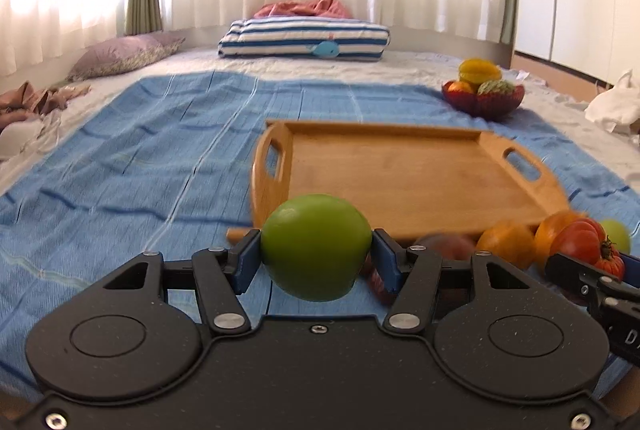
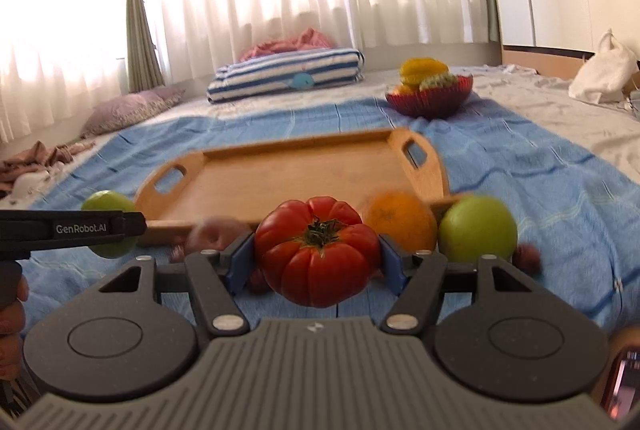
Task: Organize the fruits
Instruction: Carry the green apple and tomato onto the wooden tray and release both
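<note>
Both grippers are loaded and the wooden tray [image 1: 400, 174] ahead of the jaws is bare. The left gripper [image 1: 316, 250] pinches a green apple [image 1: 316, 246] between its jaws; the right gripper [image 2: 318, 254] clamps a ribbed red tomato [image 2: 318, 250]. An orange [image 2: 400, 220] and a second green apple [image 2: 478, 228] lie on the bed's blue blanket [image 1: 140, 150] just beyond the right jaws. A red bowl [image 2: 430, 98] far ahead already holds fruit; most sorting appears undone.

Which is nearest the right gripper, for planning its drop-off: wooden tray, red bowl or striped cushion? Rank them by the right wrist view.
1. Wooden tray, just ahead.
2. Red bowl, beyond, to the right.
3. Striped cushion, farthest, by the curtains.
</note>
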`<state>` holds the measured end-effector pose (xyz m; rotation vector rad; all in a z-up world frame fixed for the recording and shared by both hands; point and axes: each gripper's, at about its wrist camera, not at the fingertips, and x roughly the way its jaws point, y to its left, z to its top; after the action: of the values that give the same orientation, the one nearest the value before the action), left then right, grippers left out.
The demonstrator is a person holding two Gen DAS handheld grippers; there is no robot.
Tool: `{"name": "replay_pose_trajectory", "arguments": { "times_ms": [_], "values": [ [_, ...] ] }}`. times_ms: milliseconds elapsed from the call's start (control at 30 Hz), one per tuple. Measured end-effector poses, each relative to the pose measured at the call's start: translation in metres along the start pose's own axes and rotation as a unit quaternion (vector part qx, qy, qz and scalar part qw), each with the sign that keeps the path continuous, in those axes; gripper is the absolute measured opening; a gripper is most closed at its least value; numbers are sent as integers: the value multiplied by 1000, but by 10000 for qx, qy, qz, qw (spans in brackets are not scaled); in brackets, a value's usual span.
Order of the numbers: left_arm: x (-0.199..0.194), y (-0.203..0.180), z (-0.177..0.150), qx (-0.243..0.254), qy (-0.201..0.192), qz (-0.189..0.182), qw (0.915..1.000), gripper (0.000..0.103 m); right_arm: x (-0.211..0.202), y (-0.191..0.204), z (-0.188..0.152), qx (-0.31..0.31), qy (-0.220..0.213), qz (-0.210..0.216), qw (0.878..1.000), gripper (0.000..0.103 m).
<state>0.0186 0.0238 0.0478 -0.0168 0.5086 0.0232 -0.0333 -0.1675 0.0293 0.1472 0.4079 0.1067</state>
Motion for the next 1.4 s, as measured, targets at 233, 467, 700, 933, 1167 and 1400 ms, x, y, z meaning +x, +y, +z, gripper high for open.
{"name": "replay_pose_trajectory", "arguments": {
  "times_ms": [233, 467, 700, 933, 1167, 1400],
  "values": [
    [6, -6, 36, 96, -168, -248, 9995, 57, 10, -18, 37, 53, -165, 216, 9996, 67],
    [26, -13, 64, 195, -139, -610, 9979, 57, 44, -30, 74, -238, -154, 275, 9992, 67],
    [66, -15, 79, 79, 181, -886, 9959, 57, 98, -41, 91, -302, 307, 288, 9987, 67],
    [108, -18, 75, 152, 600, -673, 9958, 57, 138, -54, 100, -223, 798, 284, 9962, 67],
    [134, -21, 71, 222, 903, -567, 9941, 57, 168, -59, 96, -216, 1324, 251, 9907, 67],
    [144, -23, 68, 264, 1017, -534, 9930, 57, 174, -59, 90, -210, 1507, 180, 9882, 67]
  ]
}}
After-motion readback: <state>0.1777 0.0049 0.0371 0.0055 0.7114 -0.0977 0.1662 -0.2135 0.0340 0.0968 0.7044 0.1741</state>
